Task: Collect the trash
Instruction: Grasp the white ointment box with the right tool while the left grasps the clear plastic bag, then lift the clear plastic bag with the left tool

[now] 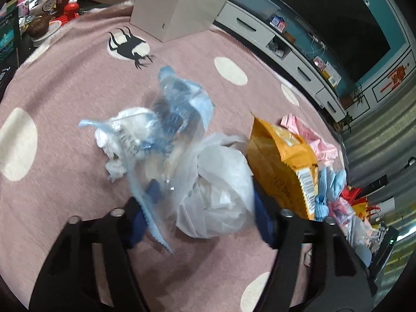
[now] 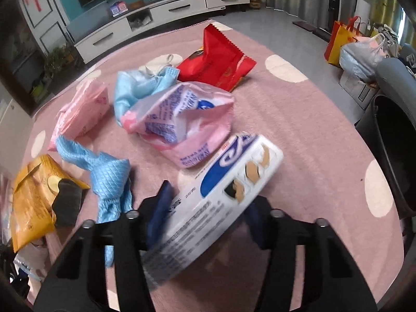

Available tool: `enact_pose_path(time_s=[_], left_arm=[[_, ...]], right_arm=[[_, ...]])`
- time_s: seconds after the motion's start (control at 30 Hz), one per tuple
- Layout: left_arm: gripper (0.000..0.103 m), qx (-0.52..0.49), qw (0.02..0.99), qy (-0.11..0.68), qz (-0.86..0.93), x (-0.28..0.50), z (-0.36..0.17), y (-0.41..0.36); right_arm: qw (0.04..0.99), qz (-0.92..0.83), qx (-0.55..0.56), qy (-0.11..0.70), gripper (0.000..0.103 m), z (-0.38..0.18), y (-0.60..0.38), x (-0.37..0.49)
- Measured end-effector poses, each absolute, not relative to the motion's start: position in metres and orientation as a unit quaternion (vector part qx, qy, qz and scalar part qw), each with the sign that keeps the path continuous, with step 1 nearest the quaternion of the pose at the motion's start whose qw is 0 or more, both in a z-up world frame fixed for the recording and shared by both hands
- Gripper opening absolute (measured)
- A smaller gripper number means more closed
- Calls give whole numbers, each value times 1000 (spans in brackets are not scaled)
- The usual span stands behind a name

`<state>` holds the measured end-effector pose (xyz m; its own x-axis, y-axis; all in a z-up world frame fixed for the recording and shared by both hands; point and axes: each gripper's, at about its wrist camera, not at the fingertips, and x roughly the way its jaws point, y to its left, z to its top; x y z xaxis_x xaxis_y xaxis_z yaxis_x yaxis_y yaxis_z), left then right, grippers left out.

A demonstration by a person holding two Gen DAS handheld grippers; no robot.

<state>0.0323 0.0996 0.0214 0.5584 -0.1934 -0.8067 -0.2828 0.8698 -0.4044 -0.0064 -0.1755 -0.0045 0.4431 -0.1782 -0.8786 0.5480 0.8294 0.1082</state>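
Left gripper [image 1: 200,215]: jaws wide apart, a white bag [image 1: 218,195] of crumpled paper between the fingers; whether the pads touch it, cannot tell. A clear blue-edged wrapper [image 1: 179,109] lies across the bag and the left finger.
Right gripper [image 2: 205,208]: jaws part closed on a white-and-blue box [image 2: 221,189], tilted; it looks lifted off the rug, held near its lower end.
Bin: a dark container [image 2: 397,150] at the right edge of the right view, rim open towards the camera, just off the rug [image 2: 299,130]. What is inside is hidden.
Still on rug, left view: tissue wad [image 1: 117,140] touching the clear wrapper; orange packet [image 1: 283,161] beside the bag.
Still on rug, right view: red packet [image 2: 218,62]; pink wrapper [image 2: 187,119] with blue print, just beyond the box; small pink pack [image 2: 83,109]; pale blue mask [image 2: 140,88]; blue cloth [image 2: 106,176]; the orange packet at the left edge.
Done: nothing can be confirmed as binned from these views.
In hand: one item, the box, held by the right gripper; my guess is it goes to the bin next.
Left to do: most of the litter, at least nine pieces, clustered mid-rug.
Progress judged: early, or at most mid-way.
Note: thin film and tissue will likely be hard to pinch cleanly.
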Motion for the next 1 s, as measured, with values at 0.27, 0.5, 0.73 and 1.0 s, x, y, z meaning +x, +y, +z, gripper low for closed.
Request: enact_pose_path(time_s=[0.27,0.5,0.73,1.0], left_arm=[[24,-233,856,462,6,23,34,83],[24,-246,862,440,-46,7,58,66],[24,-235,872,424,-71,-5,77,51],[24,-228,884,393,-106,-20,101,33]], right_arm=[[819,-186,248,482,31,-1,-195,-26],[829,-188,249,464,22,14,-198,-36],[840,-187,249,444,22,28,-203,-45],[849,-185,256,425,22,42,-209,-55]])
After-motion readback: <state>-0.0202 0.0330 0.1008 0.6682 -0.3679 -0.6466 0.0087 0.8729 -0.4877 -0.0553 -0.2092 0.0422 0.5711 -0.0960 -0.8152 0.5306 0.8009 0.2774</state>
